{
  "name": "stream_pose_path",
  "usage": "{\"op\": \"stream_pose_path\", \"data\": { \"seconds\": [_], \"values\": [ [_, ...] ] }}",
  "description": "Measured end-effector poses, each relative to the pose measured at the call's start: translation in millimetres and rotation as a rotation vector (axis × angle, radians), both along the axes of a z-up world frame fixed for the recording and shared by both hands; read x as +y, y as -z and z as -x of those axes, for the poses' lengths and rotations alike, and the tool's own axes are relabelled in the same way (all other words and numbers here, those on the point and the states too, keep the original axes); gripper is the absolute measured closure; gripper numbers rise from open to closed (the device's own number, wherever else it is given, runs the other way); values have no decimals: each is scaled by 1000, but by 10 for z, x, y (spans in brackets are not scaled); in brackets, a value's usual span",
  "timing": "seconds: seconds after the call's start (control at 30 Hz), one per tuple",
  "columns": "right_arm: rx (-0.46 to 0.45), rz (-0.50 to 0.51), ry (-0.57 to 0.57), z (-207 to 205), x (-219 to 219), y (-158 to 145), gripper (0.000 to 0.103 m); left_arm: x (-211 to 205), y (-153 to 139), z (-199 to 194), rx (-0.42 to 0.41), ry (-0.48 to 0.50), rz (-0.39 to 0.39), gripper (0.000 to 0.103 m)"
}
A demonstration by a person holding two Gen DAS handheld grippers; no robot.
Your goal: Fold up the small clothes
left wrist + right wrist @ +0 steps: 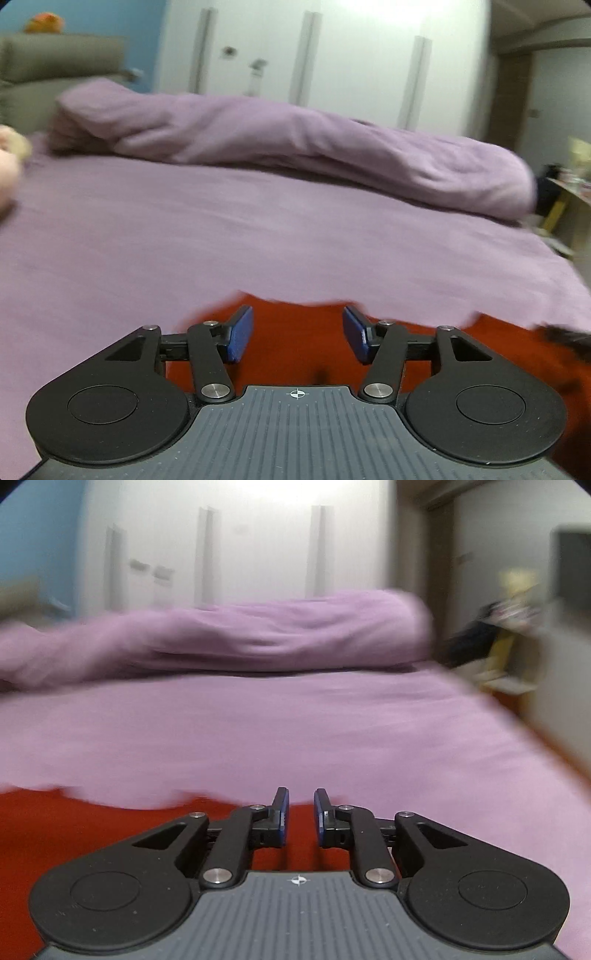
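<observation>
A red garment (295, 332) lies flat on the purple bed sheet (258, 229), right under and in front of both grippers. My left gripper (297, 332) is open, its blue pads (240, 332) wide apart above the garment's far edge, holding nothing. In the right wrist view the same red garment (74, 834) spreads to the left. My right gripper (300, 812) has its jaws close together with a narrow gap, and nothing shows between them. Both views are blurred.
A rolled purple duvet (295, 140) lies across the far side of the bed. White wardrobe doors (332, 55) stand behind it. A shelf with clutter (569, 192) is at the right. A soft toy (7, 162) lies at the left edge.
</observation>
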State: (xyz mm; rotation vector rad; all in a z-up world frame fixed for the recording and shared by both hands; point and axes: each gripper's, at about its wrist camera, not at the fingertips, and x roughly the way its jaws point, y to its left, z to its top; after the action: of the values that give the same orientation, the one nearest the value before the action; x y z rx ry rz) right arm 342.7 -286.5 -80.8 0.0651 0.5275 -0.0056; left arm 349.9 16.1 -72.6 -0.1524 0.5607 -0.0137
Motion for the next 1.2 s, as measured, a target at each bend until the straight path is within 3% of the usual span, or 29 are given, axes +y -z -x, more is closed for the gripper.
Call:
{"op": "stream_pose_path", "data": {
  "seconds": [0.07,0.13,0.23,0.3,0.37,0.4,0.47,0.53,0.6,0.77,0.83,0.93,1.03,1.1,1.2],
  "values": [
    [36,-103,-190,15,303,40,87,-186,92,-82,32,51,-4,38],
    [59,-135,-333,17,611,122,86,-335,205,-198,64,67,-62,37],
    [59,22,-380,-21,821,282,85,-383,371,-326,89,42,-182,31],
    [37,121,-311,-52,663,325,85,-259,433,-397,99,-4,-173,30],
    [68,211,-176,-124,316,363,85,-96,436,-432,111,-32,-107,31],
    [73,215,-127,-135,138,358,85,-47,431,-390,111,-32,-89,32],
    [73,127,-20,-131,-285,282,86,-41,449,-379,109,-22,-99,32],
    [73,142,62,-115,-490,278,86,-67,436,-361,108,-18,-121,32],
    [52,88,63,-19,-600,309,86,-99,412,-332,114,-15,-145,32],
    [50,251,33,38,-374,223,83,-101,251,-220,162,-37,-152,31],
    [39,225,26,79,-354,84,83,-59,178,-133,186,-63,-141,31],
    [-7,179,-68,444,-195,-86,83,8,137,-3,207,-74,-125,30],
    [3,214,-132,731,-106,4,82,35,156,82,238,-74,-185,30],
    [75,290,-97,779,-153,188,81,58,161,125,253,-64,-234,30],
    [65,249,-1,826,-372,142,81,103,108,203,258,-64,-270,31]
  ]
}}
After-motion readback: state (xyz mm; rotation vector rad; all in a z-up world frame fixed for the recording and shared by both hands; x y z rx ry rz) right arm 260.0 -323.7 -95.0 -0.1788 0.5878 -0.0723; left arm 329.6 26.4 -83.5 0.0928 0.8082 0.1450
